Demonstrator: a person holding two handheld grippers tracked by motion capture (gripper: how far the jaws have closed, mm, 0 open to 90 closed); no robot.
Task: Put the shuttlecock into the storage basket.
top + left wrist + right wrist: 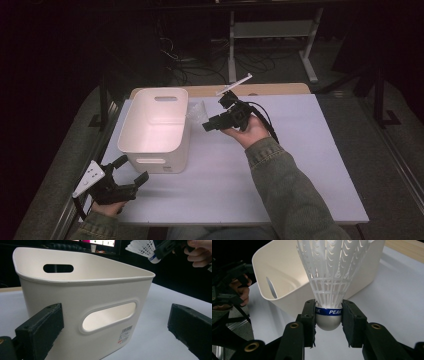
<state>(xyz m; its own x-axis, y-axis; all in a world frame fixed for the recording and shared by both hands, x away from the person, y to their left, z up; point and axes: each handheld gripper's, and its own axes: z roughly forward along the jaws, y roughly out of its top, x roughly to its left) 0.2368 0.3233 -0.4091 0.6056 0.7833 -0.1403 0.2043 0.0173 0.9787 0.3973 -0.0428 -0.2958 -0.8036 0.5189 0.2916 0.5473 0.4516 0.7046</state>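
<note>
While the white bin [156, 131] sits left of centre, I hold the shuttlecock [329, 277] just right of its far rim, right gripper [329, 322] clamped on the cork, left gripper [131, 169] open; releasing early drops it outside.

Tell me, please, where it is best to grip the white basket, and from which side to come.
Probably the basket's near short wall, through its oval handle slot. The open left gripper already faces that wall, so coming level from there, one of the jaws could enter the slot and clamp the thin wall.
</note>
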